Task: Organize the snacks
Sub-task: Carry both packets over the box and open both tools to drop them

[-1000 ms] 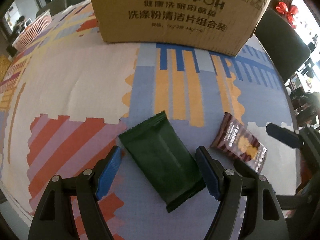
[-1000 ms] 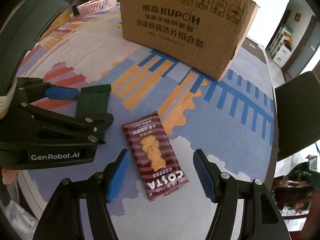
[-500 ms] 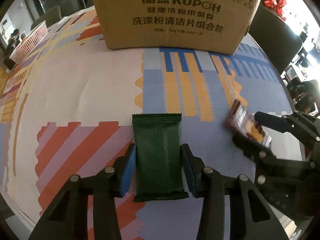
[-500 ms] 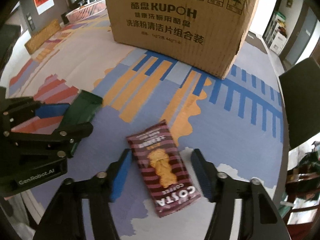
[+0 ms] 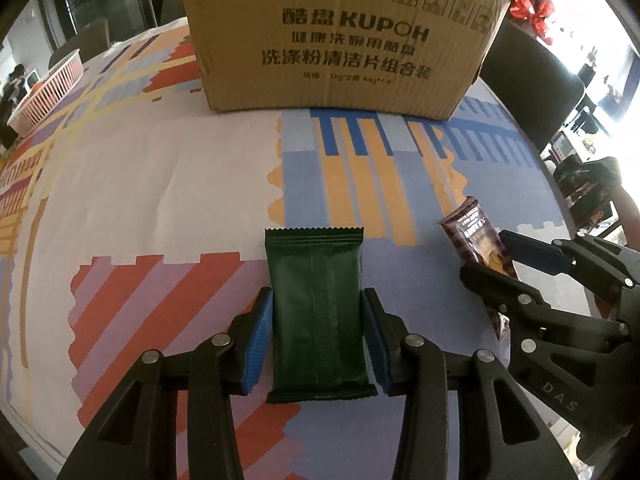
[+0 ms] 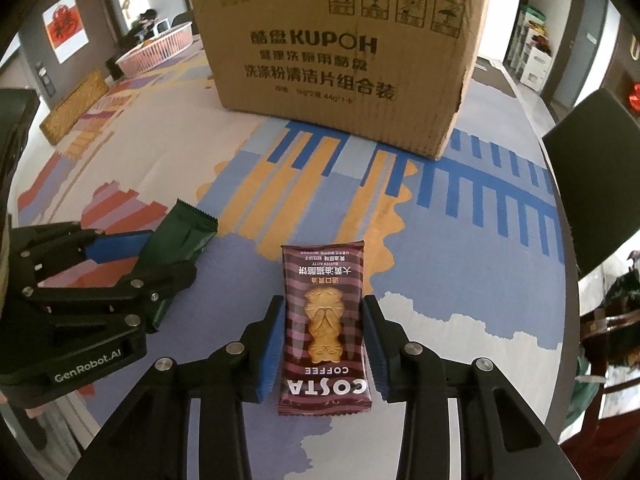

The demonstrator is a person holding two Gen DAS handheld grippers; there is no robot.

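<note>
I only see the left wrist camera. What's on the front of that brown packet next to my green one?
Observer: The brown packet shows a cat-shaped biscuit and the words COSTA COFFEE.
Operator: Is the other gripper grabbing it?
Observer: Yes. The right gripper has a blue pad against each long side, and its jaws are closing.
Operator: Is anything fun far away?
Observer: A red picture hangs far off to the left.

Left tool (image 5: 317,340) clamped; right tool (image 6: 323,344) closing, both angled down.
</note>
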